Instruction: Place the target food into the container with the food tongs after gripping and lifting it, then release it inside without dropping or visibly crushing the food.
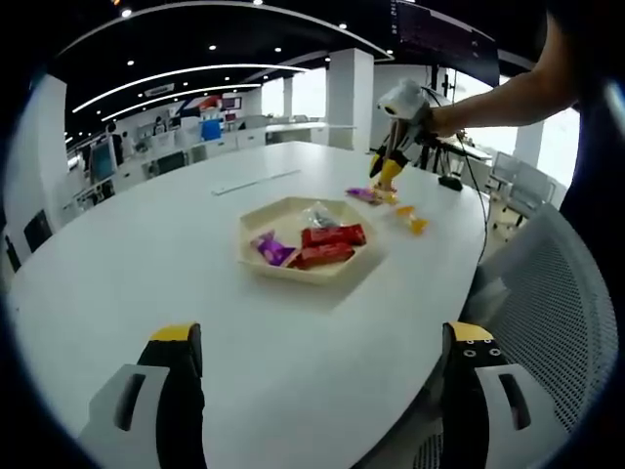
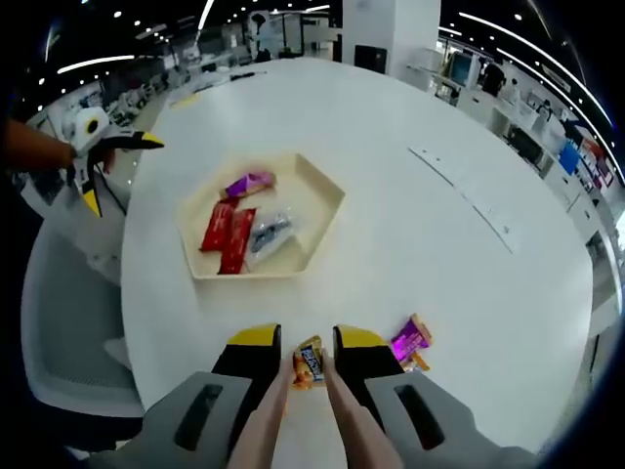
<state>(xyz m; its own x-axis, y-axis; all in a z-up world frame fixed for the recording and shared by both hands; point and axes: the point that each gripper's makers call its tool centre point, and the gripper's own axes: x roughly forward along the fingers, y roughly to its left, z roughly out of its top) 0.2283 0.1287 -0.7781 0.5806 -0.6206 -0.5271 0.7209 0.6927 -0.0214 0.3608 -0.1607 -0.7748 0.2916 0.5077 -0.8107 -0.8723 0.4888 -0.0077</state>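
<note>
Across a wide white table (image 2: 391,225), well short of finished. At about 11 o'clock from the right gripper (image 2: 309,354) in the right gripper view, a cream hexagonal tray (image 2: 327,191) already holding two red packets (image 2: 227,233), one purple (image 2: 248,183) and one clear wrapper (image 2: 269,234). Still loose on the tabletop at 3 o'clock: a purple snack (image 2: 410,340). Between pale tong arms (image 2: 262,425) running up through the right gripper, closed on those tongs, an orange snack packet (image 2: 310,363), pinched at the tips; lifted or not, hard to say from this angle. Long axis roughly 12 to 6, far end toward the tray. Left: carry, lower, release. Left gripper (image 1: 322,342) wide apart, holding nothing, tray (image 1: 256,227) at 12 o'clock.
</note>
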